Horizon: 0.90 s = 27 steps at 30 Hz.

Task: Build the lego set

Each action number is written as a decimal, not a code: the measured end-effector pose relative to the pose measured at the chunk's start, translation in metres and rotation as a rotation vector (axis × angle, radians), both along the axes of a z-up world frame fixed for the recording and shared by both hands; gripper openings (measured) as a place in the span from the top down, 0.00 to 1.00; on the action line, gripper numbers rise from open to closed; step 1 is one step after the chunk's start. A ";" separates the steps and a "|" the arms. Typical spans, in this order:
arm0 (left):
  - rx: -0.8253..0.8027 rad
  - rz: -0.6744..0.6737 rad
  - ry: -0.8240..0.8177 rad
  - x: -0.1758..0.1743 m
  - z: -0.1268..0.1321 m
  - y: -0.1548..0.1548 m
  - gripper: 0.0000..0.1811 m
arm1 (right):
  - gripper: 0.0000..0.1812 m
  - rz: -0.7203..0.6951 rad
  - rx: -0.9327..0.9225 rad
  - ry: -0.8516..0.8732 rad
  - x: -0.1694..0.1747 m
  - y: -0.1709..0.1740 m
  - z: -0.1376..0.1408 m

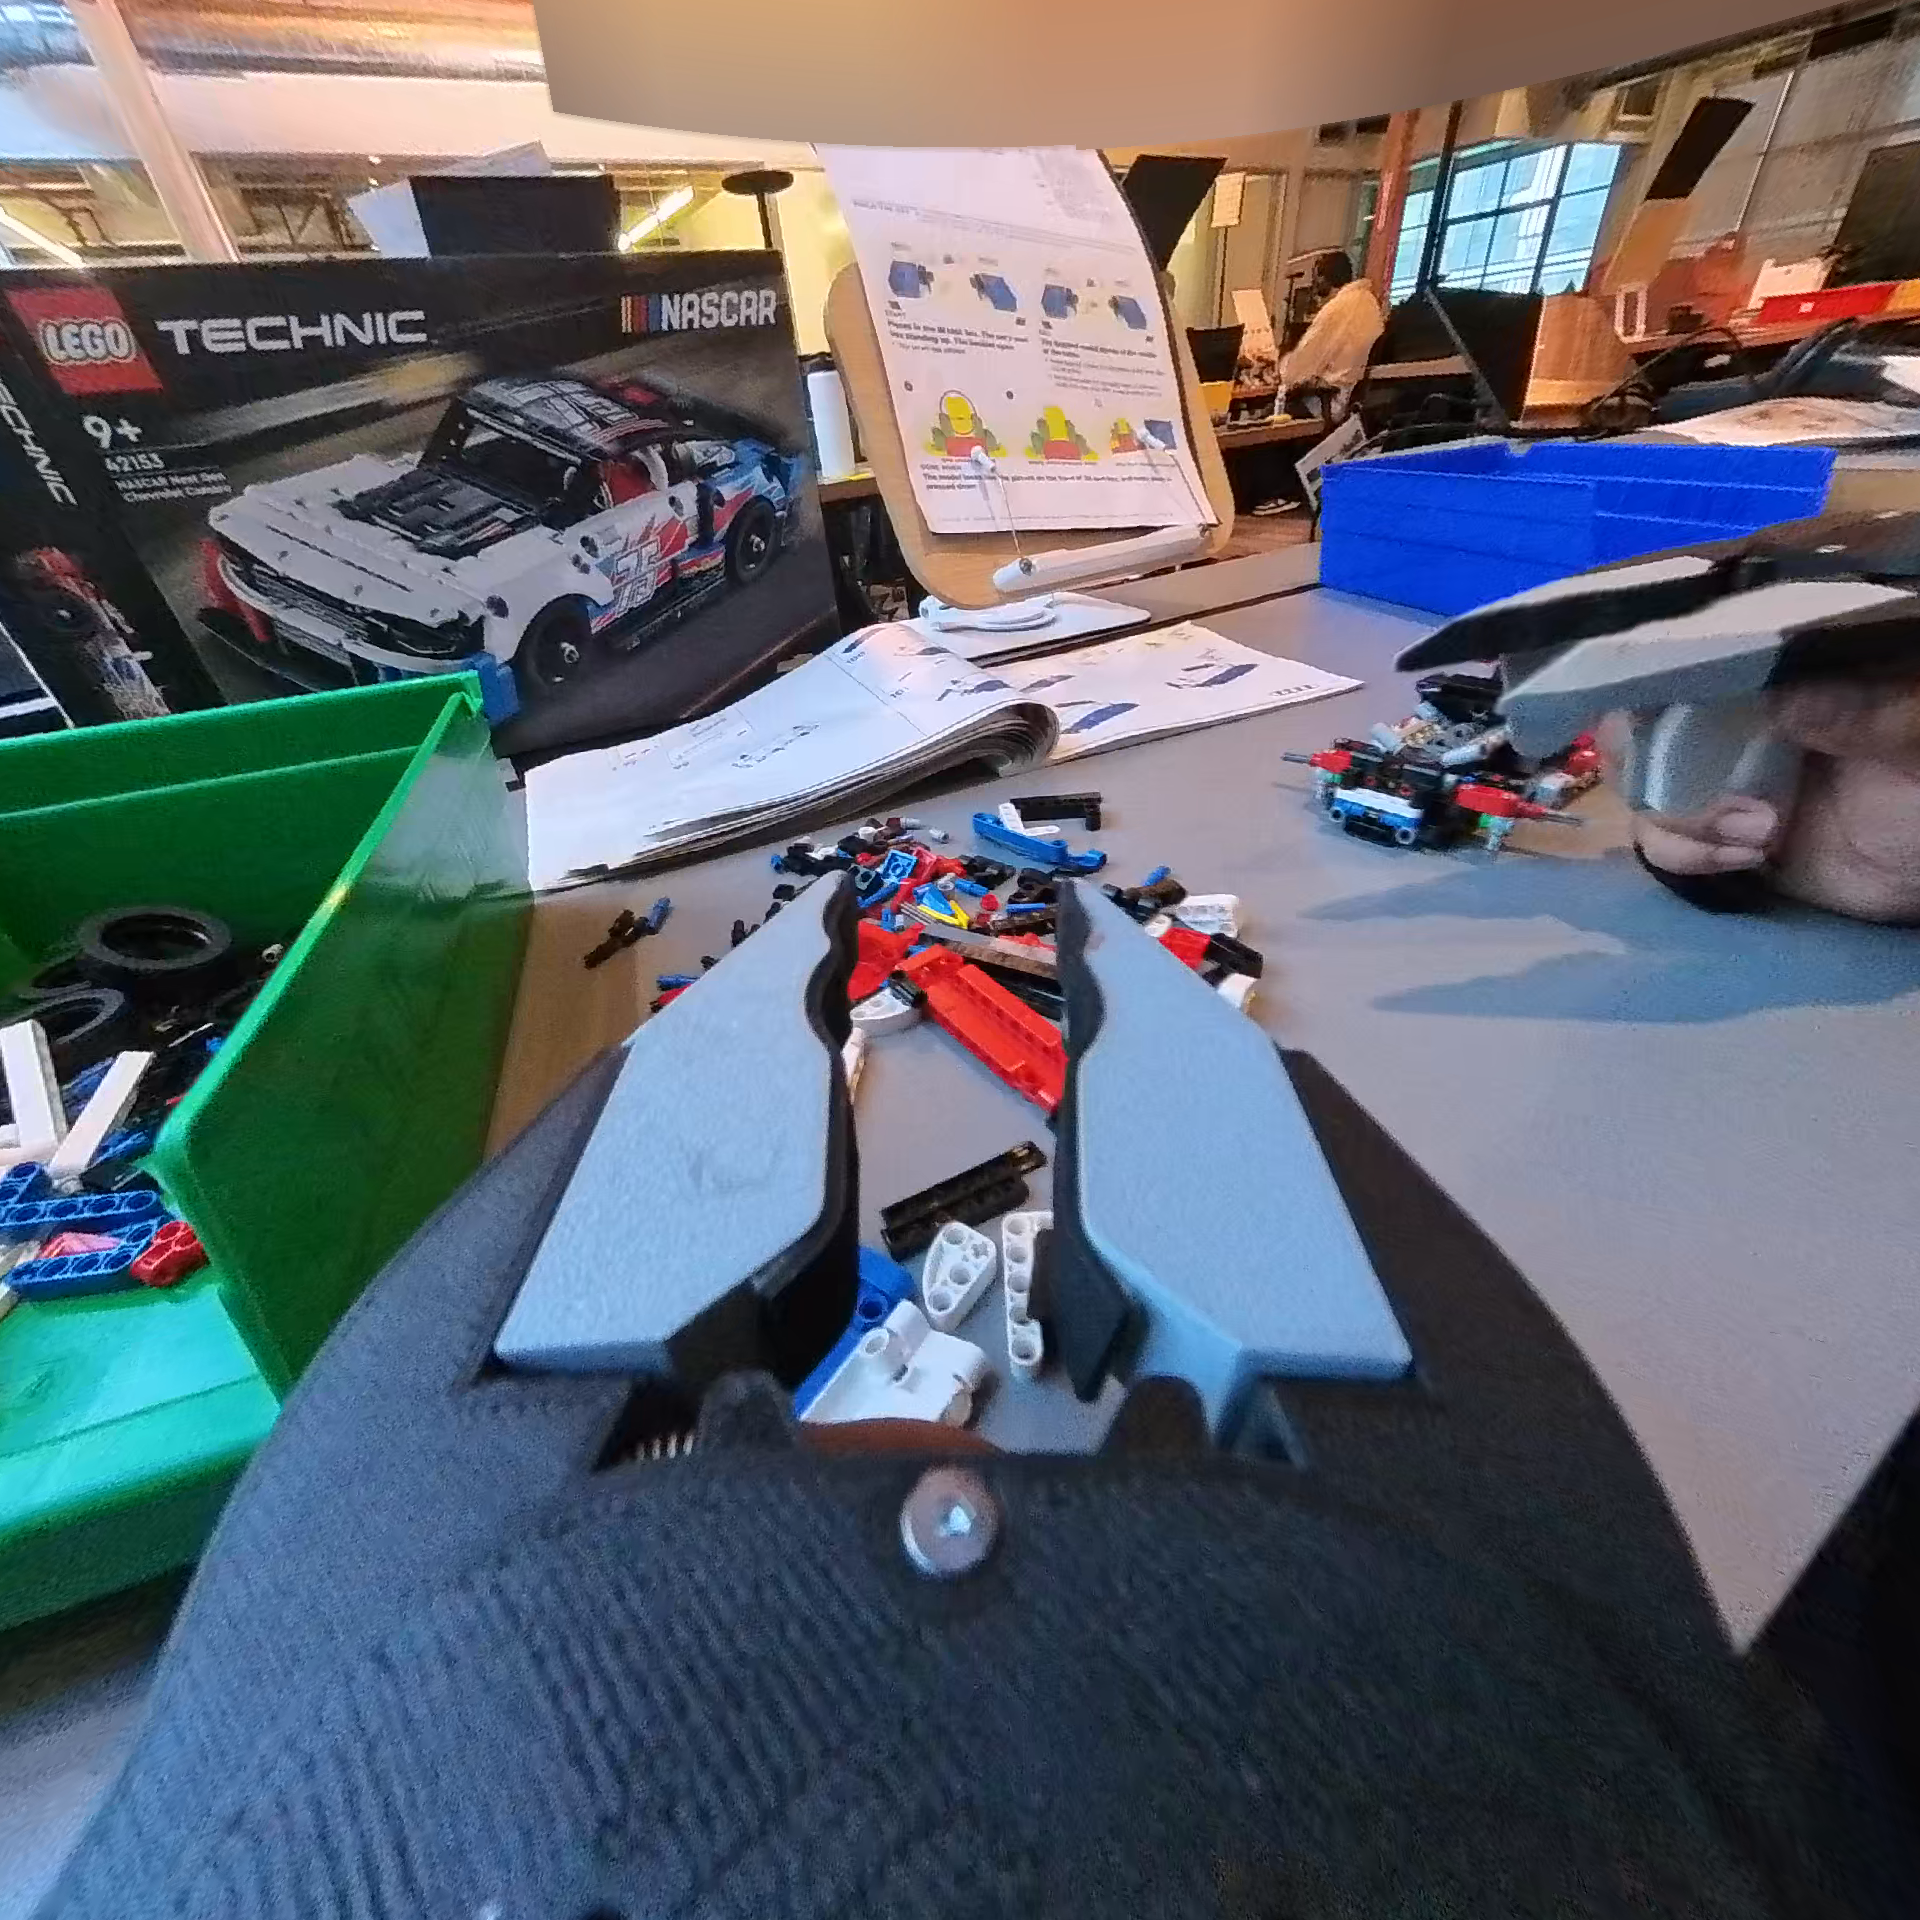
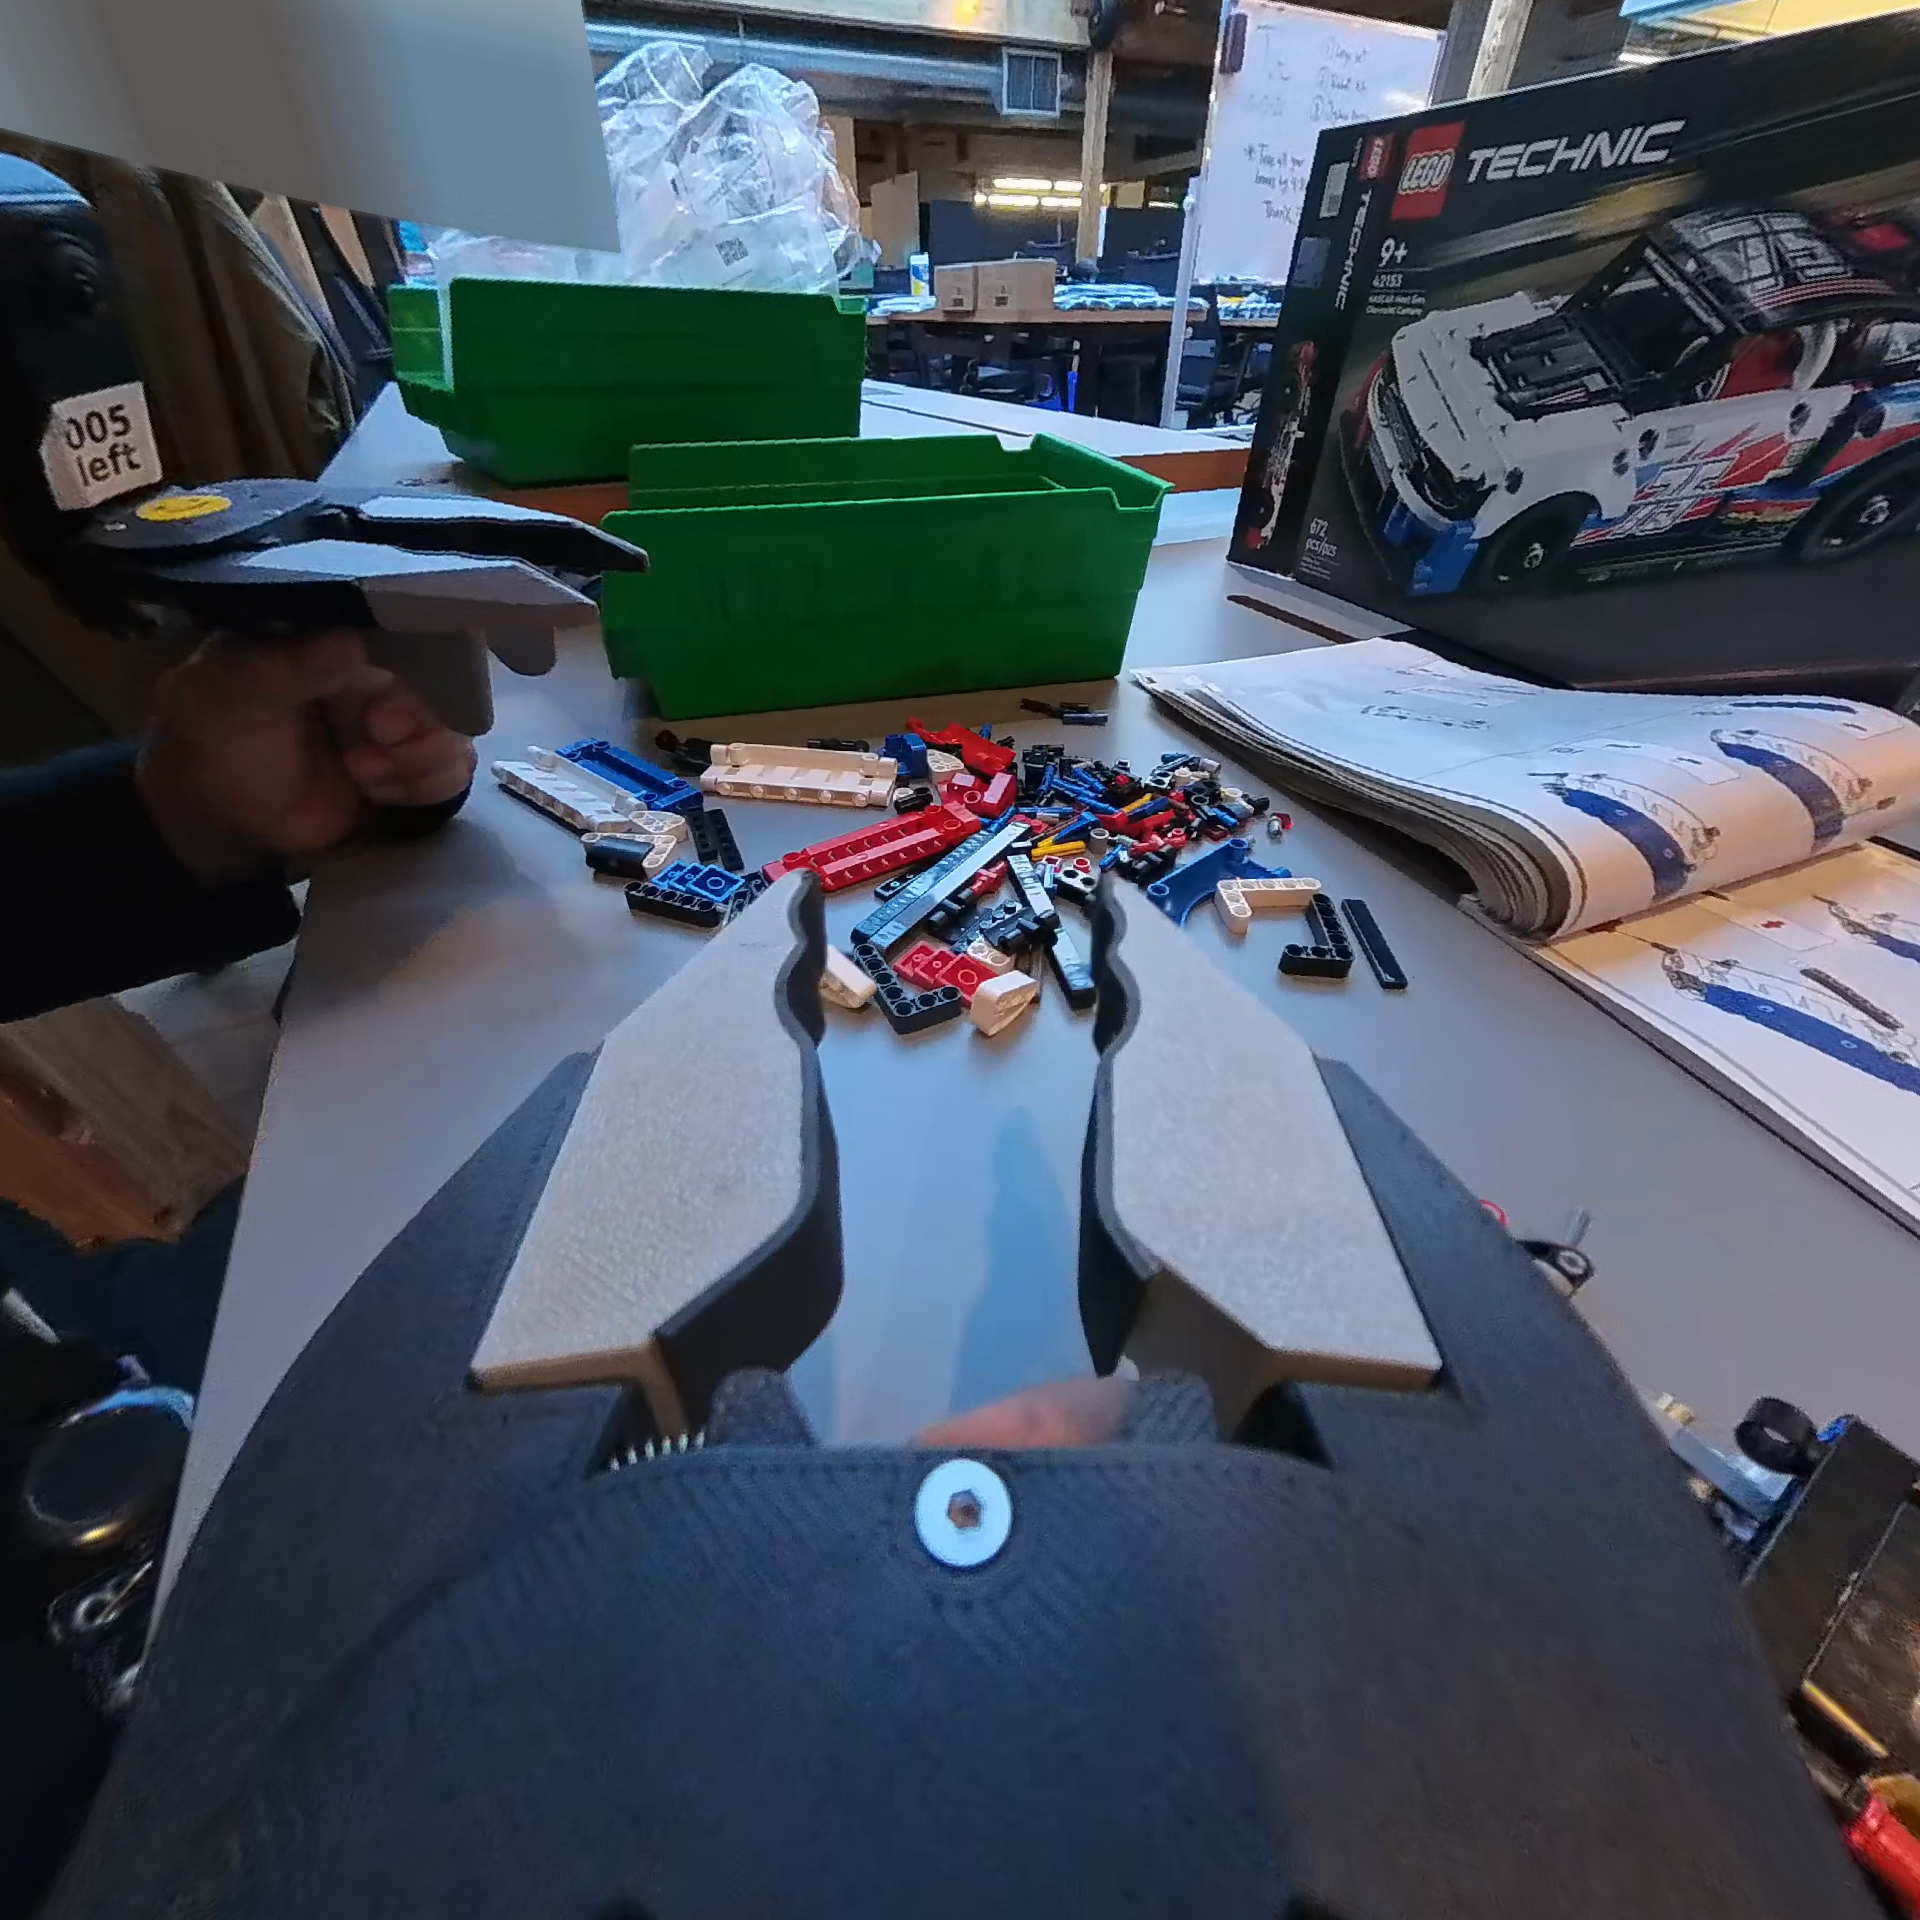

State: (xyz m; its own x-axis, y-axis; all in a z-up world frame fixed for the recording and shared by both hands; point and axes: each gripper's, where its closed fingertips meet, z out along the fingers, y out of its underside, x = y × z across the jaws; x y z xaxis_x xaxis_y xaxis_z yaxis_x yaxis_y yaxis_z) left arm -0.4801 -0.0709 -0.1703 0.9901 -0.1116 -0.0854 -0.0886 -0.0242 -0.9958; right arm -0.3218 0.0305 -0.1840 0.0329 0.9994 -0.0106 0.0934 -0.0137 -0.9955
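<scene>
A pile of loose Lego pieces [image 1: 997, 935] in red, blue, black and white lies on the grey table [image 1: 1455, 1143]. My left gripper [image 1: 956, 904] is open and empty, just above the near side of the pile, with a long red beam [image 1: 987, 1008] between its fingers. A partly built chassis [image 1: 1444, 779] sits to the right. My right gripper [image 1: 1455, 675] hovers by the chassis. In the right wrist view, the right gripper [image 2: 954, 914] is open and empty, its tips at the near edge of the pile [image 2: 987, 831]. The left gripper [image 2: 613, 577] shows at the left.
A green bin [image 1: 332, 935] with tyres and beams stands to the left. A second green bin [image 2: 623, 364] stands behind it. The set's box [image 1: 468, 468], an open instruction booklet [image 1: 883, 727], a sheet on a wooden stand [image 1: 1039, 395] and a blue bin [image 1: 1558, 509] line the back.
</scene>
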 end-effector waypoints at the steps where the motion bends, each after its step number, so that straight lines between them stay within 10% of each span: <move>1: 0.001 0.006 -0.007 -0.002 0.000 0.000 0.81 | 0.73 -0.002 -0.004 0.004 -0.001 0.001 0.001; 27: -0.004 0.056 -0.186 -0.028 0.001 0.003 0.84 | 0.79 0.104 -0.045 0.027 -0.029 -0.003 0.004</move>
